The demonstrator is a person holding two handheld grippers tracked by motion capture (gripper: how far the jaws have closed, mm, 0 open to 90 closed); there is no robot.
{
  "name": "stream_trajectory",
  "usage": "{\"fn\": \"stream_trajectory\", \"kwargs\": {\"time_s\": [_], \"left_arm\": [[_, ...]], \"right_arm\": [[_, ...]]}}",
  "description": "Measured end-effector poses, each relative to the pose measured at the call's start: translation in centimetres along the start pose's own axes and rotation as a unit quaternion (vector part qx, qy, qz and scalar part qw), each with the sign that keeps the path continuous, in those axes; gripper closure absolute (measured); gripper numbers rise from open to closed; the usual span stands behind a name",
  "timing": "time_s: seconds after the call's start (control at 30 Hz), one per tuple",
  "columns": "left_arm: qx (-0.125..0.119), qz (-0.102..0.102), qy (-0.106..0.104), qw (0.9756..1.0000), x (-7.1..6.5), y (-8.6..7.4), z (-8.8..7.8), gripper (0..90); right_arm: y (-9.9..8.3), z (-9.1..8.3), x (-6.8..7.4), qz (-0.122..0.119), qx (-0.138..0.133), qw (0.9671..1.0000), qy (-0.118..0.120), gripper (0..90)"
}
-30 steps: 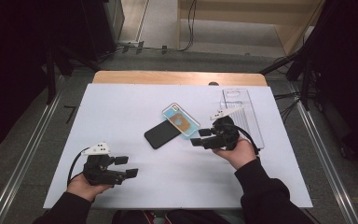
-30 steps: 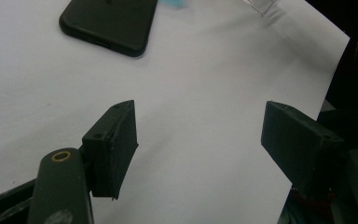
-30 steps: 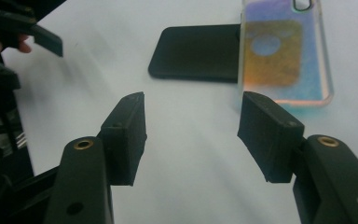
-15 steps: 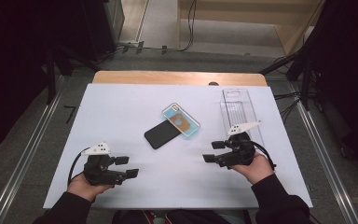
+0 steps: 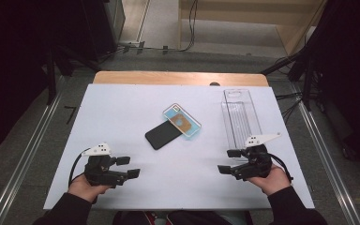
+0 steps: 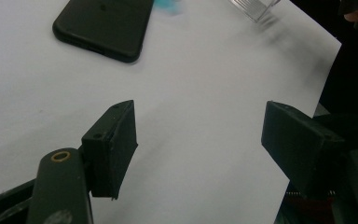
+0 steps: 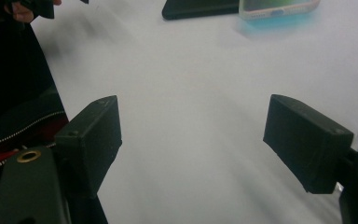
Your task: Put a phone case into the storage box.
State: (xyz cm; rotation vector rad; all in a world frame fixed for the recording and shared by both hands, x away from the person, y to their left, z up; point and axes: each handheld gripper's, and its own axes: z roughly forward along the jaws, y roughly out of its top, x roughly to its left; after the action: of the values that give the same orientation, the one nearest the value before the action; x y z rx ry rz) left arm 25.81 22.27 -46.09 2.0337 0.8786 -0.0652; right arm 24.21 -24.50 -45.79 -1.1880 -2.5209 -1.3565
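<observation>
Two claws sit low at the near edge of the table [image 5: 122,101], and both are empty. The big change is on the right: a second ago the right claw [image 5: 228,161] was up by the phone [image 5: 165,135] and its blue-edged case [image 5: 183,119]; now it has pulled back toward the person, well apart from both, and its jaws have just been opening with nothing between them. In the right gripper view the two black pads stand wide over bare white table, phone and case far off at the top edge. To my eye that reads as a let-go: the case rests partly over the phone's far end in the middle of the table, though from this height I can't tell whether it is pressed on or merely lying across it. The clear plastic tray [image 5: 240,117] lies just beyond the right claw, untouched. The left claw [image 5: 129,167] hasn't budged; in the left gripper view its jaws gape wide too, released, over blank table with the dark phone up ahead. The work looks paused or finished, with both hands parked.
</observation>
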Motion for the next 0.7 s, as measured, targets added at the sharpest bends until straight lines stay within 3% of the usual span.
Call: {"fn": "stream_trajectory", "kwargs": {"time_s": [0.27,0.7], "left_arm": [[-0.006,0.003,0.004,1.0,-0.1,0.1,-0.1,26.2],[-0.008,0.001,0.0,1.0,-0.1,0.1,-0.1,26.2]], "right_arm": [[-1.7,-0.8,-0.6,0.003,-0.003,1.0,-0.007,16.0],[-1.8,-0.1,-0.7,0.012,0.031,0.9994,0.004,15.1]]}}
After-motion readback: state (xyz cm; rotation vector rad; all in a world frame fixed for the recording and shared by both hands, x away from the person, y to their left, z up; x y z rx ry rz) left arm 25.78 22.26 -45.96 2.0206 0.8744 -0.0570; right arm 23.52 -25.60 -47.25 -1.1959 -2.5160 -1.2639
